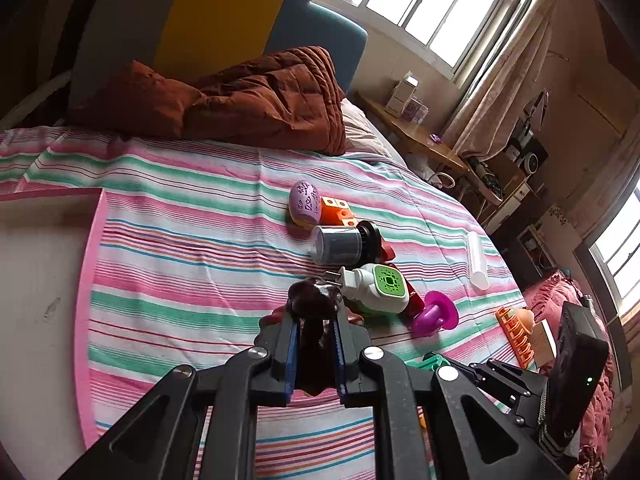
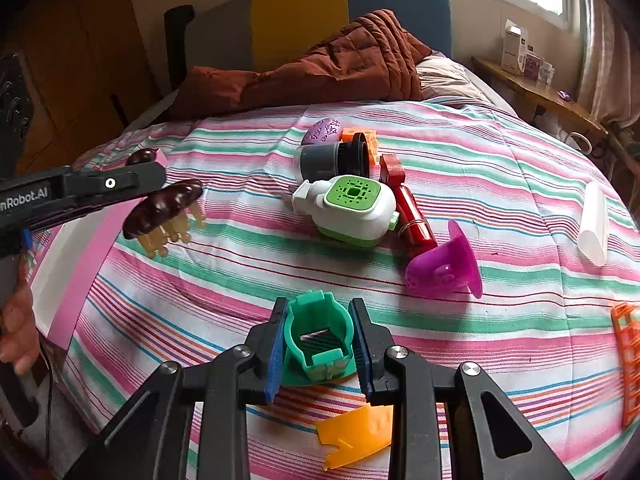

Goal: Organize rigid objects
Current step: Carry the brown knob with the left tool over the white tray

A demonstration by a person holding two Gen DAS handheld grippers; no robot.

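My left gripper (image 1: 316, 314) is shut on a dark brown hair claw clip (image 1: 313, 298) and holds it above the striped bed sheet (image 1: 192, 248). In the right wrist view the clip (image 2: 162, 210) hangs at the left with its tan teeth pointing down, off the tip of the left gripper (image 2: 158, 184). My right gripper (image 2: 319, 308) is shut on a teal round plastic holder (image 2: 318, 334) low over the sheet (image 2: 500, 208). A pile of small objects lies mid-bed, just beyond the clip.
The pile holds a white-and-green plug-in device (image 2: 352, 210), a grey-black cylinder (image 2: 332, 158), a purple egg (image 2: 322, 130), an orange cube (image 1: 338, 212), a red tube (image 2: 412, 210) and a magenta suction cup (image 2: 448, 264). A white tube (image 2: 594, 224), an orange rack (image 2: 628, 352), a yellow scrap (image 2: 356, 432) and a pink-edged white board (image 1: 40, 288) lie around.
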